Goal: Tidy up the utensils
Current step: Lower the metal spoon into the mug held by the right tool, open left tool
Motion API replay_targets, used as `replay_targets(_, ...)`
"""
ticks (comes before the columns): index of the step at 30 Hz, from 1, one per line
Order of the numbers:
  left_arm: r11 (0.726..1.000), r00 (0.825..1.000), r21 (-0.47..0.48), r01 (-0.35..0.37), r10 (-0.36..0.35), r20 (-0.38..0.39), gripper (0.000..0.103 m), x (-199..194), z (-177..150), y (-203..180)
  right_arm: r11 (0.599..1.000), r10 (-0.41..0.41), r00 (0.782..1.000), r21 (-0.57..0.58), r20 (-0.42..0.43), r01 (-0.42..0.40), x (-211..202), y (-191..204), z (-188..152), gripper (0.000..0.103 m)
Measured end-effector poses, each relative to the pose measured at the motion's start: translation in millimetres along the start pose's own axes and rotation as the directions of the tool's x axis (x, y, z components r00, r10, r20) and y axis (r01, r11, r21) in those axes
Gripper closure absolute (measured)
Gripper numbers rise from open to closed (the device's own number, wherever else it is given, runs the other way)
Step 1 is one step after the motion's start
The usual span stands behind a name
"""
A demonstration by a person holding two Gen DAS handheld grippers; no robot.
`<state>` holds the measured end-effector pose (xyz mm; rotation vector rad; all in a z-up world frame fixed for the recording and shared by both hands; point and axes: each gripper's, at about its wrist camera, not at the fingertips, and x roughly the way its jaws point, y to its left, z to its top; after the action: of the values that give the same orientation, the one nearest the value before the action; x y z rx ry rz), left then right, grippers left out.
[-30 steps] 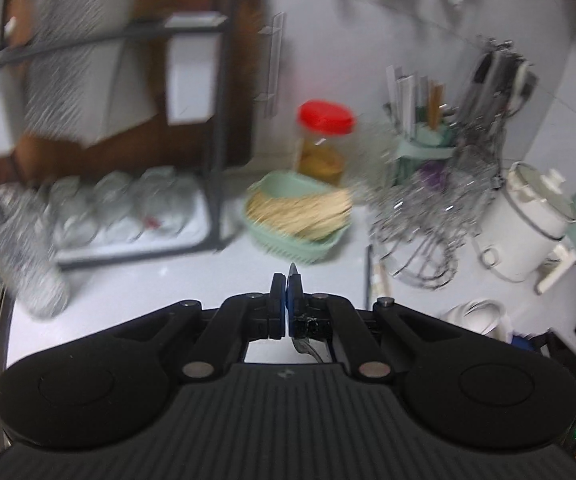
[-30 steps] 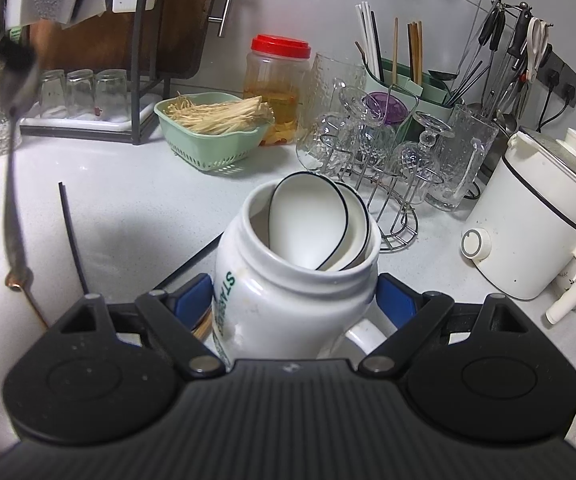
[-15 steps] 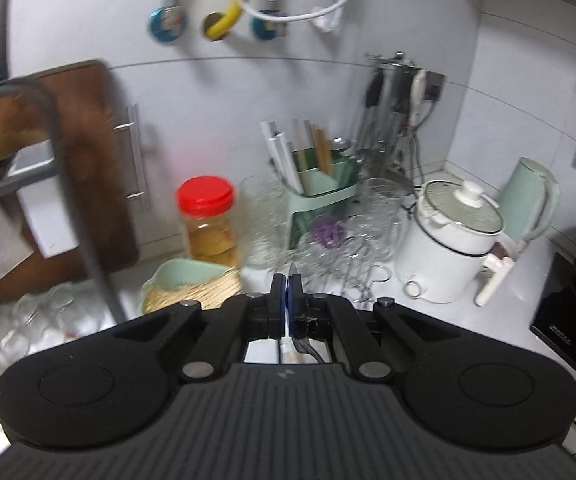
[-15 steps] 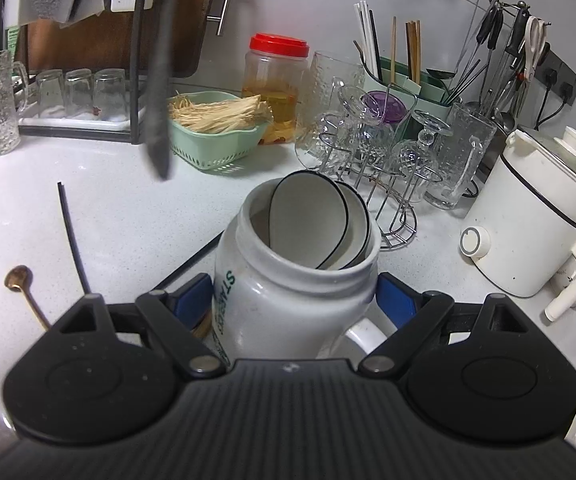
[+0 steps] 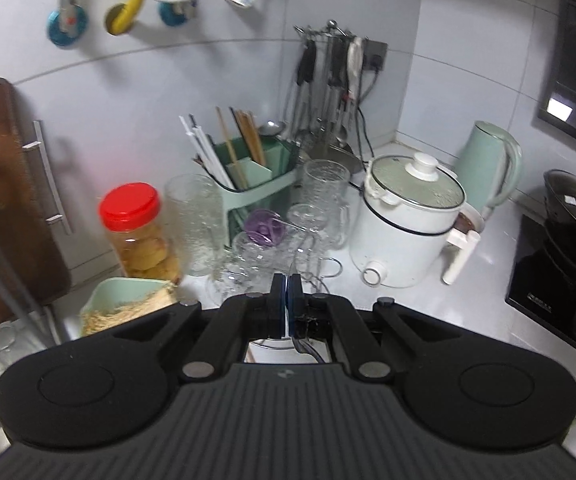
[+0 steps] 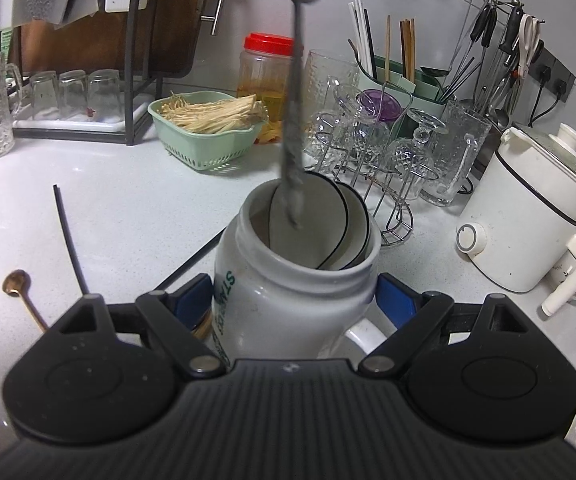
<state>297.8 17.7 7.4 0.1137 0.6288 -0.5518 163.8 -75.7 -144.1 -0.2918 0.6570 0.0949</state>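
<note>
My right gripper [image 6: 293, 300] is shut on a white mug [image 6: 288, 288] with green lettering, which holds two white ceramic spoons [image 6: 327, 220]. A metal spoon [image 6: 293, 120] hangs upright over the mug, bowl at the top, its handle end at the mug's mouth. My left gripper [image 5: 287, 280] is shut on that metal spoon [image 5: 301, 346]; only a sliver of it shows between and below the pads. On the counter to the left lie a small gold spoon [image 6: 16, 282] and a black chopstick [image 6: 70, 236]. A green utensil holder [image 6: 391, 80] with chopsticks stands at the back.
A green basket [image 6: 208, 148] of pale strands, a red-lidded jar [image 6: 266, 76] and a wire rack of glasses [image 6: 383, 148] crowd the back. A white cooker [image 6: 527, 216] stands right, a dish rack [image 6: 72, 120] left. The left wrist view shows a green kettle [image 5: 487, 164] and a hob [image 5: 559, 276].
The left gripper has swung right with the metal spoon, which went from the far left of the right wrist view to hanging over the mug. Right gripper and mug stayed put.
</note>
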Motion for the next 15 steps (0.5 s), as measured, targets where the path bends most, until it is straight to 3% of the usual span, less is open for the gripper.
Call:
replay_targets(11, 0.996, 0.993, 0.052, 0.075, -0.070, -0.093, 0.102, 21.6, -17.8, -10.4, 0.999, -0.023, 1.000, 0.025, 0.010, 0.023, -1.5, 1.8, -1.8, 0.012)
replay_targets(15, 0.992, 0.983, 0.016, 0.125, -0.122, -0.137, 0.100, 21.7, -25.6, -9.6, 0.999, -0.025, 1.000, 0.026, 0.013, 0.025, -1.7, 2.5, -2.3, 0.012)
